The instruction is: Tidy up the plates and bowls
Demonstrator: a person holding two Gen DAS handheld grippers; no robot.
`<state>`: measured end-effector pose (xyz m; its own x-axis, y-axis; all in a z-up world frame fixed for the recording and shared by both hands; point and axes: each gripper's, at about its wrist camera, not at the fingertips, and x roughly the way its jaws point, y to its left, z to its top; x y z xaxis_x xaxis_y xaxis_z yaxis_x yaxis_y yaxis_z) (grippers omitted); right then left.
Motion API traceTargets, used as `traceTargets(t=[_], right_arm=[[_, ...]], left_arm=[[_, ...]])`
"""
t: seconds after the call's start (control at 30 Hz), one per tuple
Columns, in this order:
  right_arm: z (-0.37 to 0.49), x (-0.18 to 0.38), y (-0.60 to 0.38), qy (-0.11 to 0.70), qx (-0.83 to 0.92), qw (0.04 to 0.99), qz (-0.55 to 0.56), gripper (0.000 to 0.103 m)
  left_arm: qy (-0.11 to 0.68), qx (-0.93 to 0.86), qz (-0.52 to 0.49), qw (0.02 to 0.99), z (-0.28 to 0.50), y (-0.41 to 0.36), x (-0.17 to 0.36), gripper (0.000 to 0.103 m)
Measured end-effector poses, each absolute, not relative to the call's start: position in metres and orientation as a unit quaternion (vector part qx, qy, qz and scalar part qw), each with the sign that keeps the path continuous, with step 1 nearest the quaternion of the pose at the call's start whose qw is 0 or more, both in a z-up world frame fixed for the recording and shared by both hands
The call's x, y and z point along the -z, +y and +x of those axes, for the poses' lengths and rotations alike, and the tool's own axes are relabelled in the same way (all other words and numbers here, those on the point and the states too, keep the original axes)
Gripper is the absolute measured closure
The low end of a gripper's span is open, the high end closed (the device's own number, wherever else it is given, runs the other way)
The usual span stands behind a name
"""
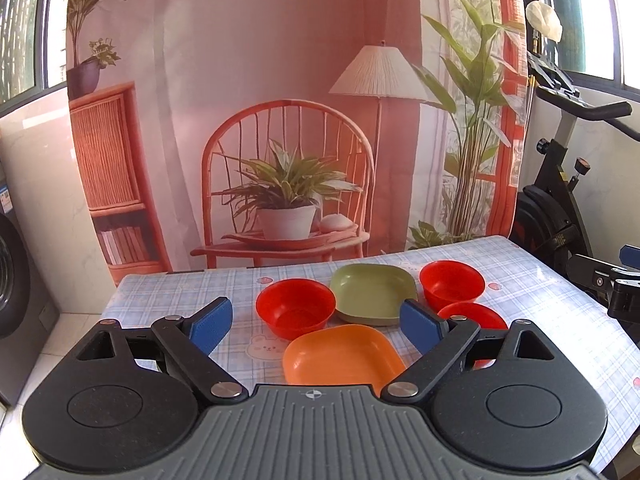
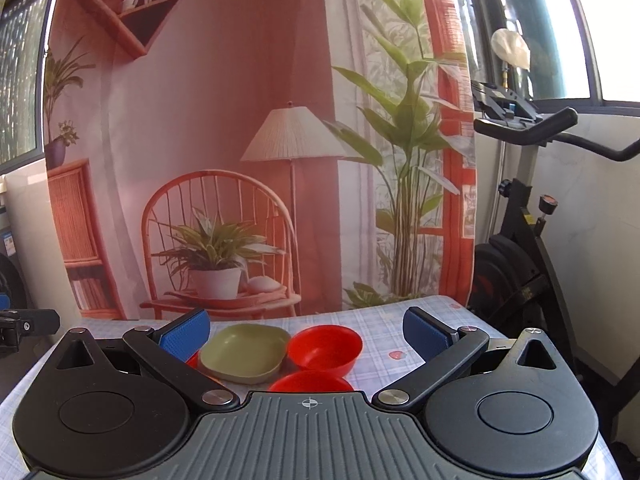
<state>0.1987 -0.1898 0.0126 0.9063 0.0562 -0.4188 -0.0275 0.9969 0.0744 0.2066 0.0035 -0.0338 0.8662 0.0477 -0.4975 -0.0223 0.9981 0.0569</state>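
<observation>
On the checked tablecloth (image 1: 168, 300) lie an orange square plate (image 1: 340, 356), a green square plate (image 1: 372, 292), and three red bowls: one on the left (image 1: 295, 312), one at the far right (image 1: 452, 285), one near right (image 1: 474, 316) partly behind my finger. My left gripper (image 1: 316, 324) is open and empty, hovering above the orange plate. In the right wrist view the green plate (image 2: 244, 352) and two red bowls (image 2: 325, 347) (image 2: 310, 382) lie ahead. My right gripper (image 2: 306, 334) is open and empty above them.
A printed backdrop (image 1: 280, 120) hangs behind the table's far edge. An exercise bike (image 2: 528, 240) stands to the right of the table. A washing machine (image 1: 16, 288) stands at the left. The right gripper's tip shows in the left wrist view (image 1: 616, 284).
</observation>
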Motion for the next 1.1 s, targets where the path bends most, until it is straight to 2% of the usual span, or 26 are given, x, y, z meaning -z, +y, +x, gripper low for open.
traceTargets(t=[0.2, 0.33, 0.47, 0.53, 0.7, 0.87, 1.1], right_arm=[[0.210, 0.034, -0.203, 0.258, -0.028, 0.964, 0.058, 0.012], [0.209, 0.068, -0.203, 0.284, -0.028, 0.958, 0.037, 0.029], [0.205, 0.097, -0.209, 0.311, -0.024, 0.949, 0.043, 0.041], [0.205, 0.113, -0.215, 0.341, -0.026, 0.938, 0.061, 0.054], [0.204, 0.138, -0.219, 0.398, -0.018, 0.914, 0.079, 0.065], [0.202, 0.148, -0.220, 0.409, -0.022, 0.908, 0.090, 0.072], [0.206, 0.156, -0.223, 0.421, -0.024, 0.901, 0.103, 0.082]], left_arm=[[0.315, -0.005, 0.031, 0.949, 0.229, -0.020, 0.080, 0.018], [0.337, 0.016, 0.046, 0.940, 0.237, -0.039, 0.108, 0.020], [0.375, 0.041, 0.065, 0.924, 0.246, -0.060, 0.140, 0.032], [0.387, 0.045, 0.065, 0.919, 0.248, -0.065, 0.151, 0.036], [0.416, 0.040, 0.054, 0.907, 0.250, -0.068, 0.171, 0.049], [0.437, 0.027, 0.029, 0.898, 0.256, -0.059, 0.182, 0.054], [0.447, 0.037, -0.012, 0.894, 0.263, -0.050, 0.191, 0.054]])
